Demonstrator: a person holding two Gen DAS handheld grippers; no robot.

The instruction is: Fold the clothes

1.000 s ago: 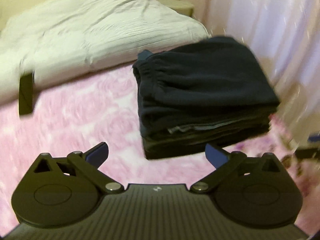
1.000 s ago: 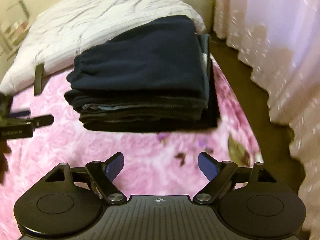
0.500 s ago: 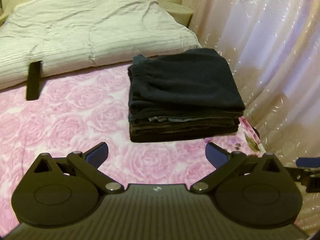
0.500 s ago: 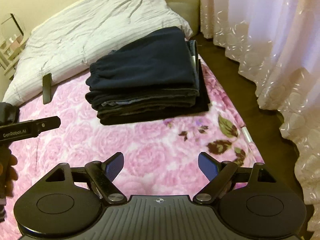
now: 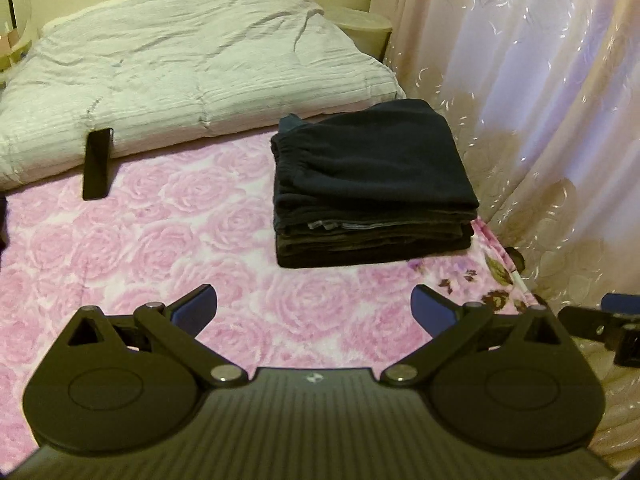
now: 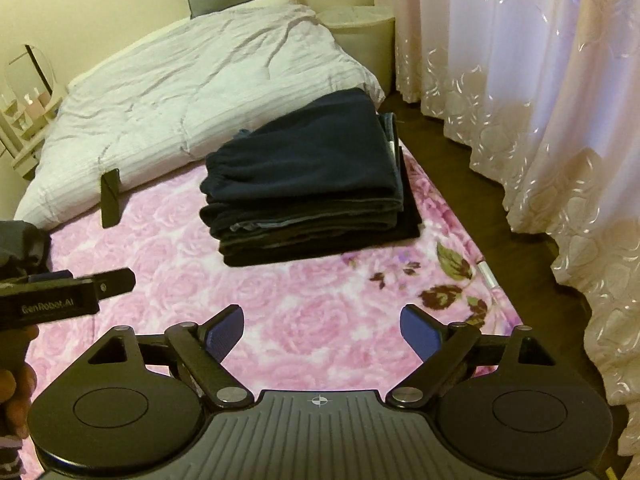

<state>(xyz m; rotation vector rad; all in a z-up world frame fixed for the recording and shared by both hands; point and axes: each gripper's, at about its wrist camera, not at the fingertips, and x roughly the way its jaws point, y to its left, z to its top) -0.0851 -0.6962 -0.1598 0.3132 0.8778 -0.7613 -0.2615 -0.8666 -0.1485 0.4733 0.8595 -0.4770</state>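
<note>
**Two grippers back off from the folded stack**

Both grippers sit farther from the folded clothes than a second ago: the dark pile filled much of each wrist view then, blurred by motion, and now it looks smaller and sharp, with a broad band of pink blanket between it and the fingertips. The left gripper [image 5: 314, 306] has its jaws spread wide with nothing between them; the right gripper [image 6: 321, 330] is equally wide apart and empty. Half a second ago the framing was already close to this, so the retreat has nearly settled.

The stack of folded clothes [image 5: 370, 184] lies on the rose-patterned pink blanket [image 5: 160, 248], toward the bed's right side, its top layer a navy fleece piece with an elastic band facing left. A grey seam shows among the lower layers.

Readable writing appears in the right wrist view only: "GenRobot.AI" printed on the side of the left gripper's body [image 6: 52, 300], held by the person's hand [image 6: 14, 380] at the left edge.

A dark phone [image 5: 96, 164] leans against the white duvet [image 5: 192, 64], well apart from the stack. The stack's right edge sits close to the blanket's border, where leaf and flower prints mark the mattress edge; beyond it runs a strip of dark floor [image 6: 500, 200] and then the curtain [image 6: 540, 60]. Open blanket stretches left of and in front of the pile.
</note>
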